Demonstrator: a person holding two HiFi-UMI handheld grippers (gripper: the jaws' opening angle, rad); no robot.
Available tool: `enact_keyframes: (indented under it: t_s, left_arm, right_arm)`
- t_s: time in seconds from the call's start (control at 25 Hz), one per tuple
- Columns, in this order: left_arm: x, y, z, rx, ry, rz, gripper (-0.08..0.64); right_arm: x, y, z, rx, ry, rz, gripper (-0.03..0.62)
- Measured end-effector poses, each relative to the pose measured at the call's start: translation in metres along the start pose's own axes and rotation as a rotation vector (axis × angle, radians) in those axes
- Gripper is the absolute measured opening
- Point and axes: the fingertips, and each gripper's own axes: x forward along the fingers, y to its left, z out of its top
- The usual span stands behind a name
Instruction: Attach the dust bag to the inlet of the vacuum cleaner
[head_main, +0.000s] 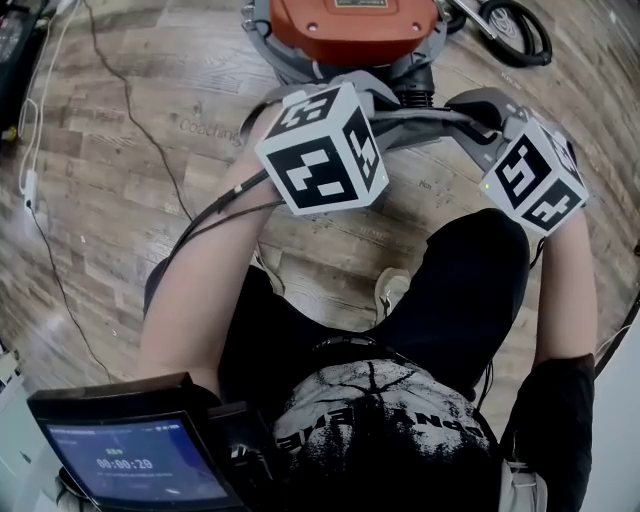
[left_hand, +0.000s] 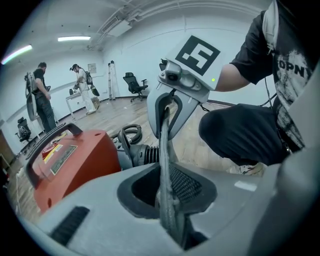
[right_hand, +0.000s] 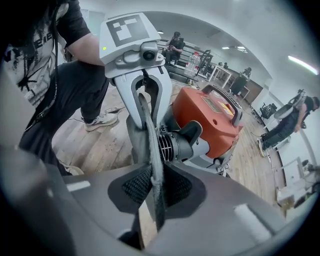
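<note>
The orange vacuum cleaner (head_main: 350, 30) stands on the wood floor ahead of me, and its black ribbed inlet (right_hand: 175, 145) points toward both grippers. A grey dust bag edge (left_hand: 165, 150) runs taut in a straight band from one gripper to the other, just in front of the inlet. My left gripper (left_hand: 167, 197) is shut on one end of that band, the fabric lying against its meshed pad. My right gripper (right_hand: 155, 192) is shut on the other end. In the head view only the marker cubes show; the jaws and bag are hidden beneath them.
A black hose coil (head_main: 515, 30) lies right of the vacuum. Thin cables (head_main: 130, 110) cross the floor at left. A lit screen (head_main: 135, 460) sits at my lower left. My knee in black trousers (head_main: 470, 290) is close behind the grippers. People (left_hand: 42, 95) stand far off.
</note>
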Motion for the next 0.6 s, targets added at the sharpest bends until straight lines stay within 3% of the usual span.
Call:
enact_keyframes:
  t_s: [0.16,0.32,0.6]
  left_arm:
    - [0.0023,0.0022,-0.0002,-0.007,0.008,-0.003,0.055]
    - [0.0007,0.0037,0.0002,0.045,0.032,0.024,0.051]
    - [-0.0007,0.0048,0.0013,0.053,0.051,0.036,0.046]
  right_arm:
    - [-0.0024,0.0016,0.0012,-0.01,0.001,-0.017,0.058]
    - [-0.0049,0.0006,0.0022,-0.046,0.025,-0.048,0.07]
    - [-0.0092,0.0028,0.0099,-0.057,0.007,-0.037,0.054]
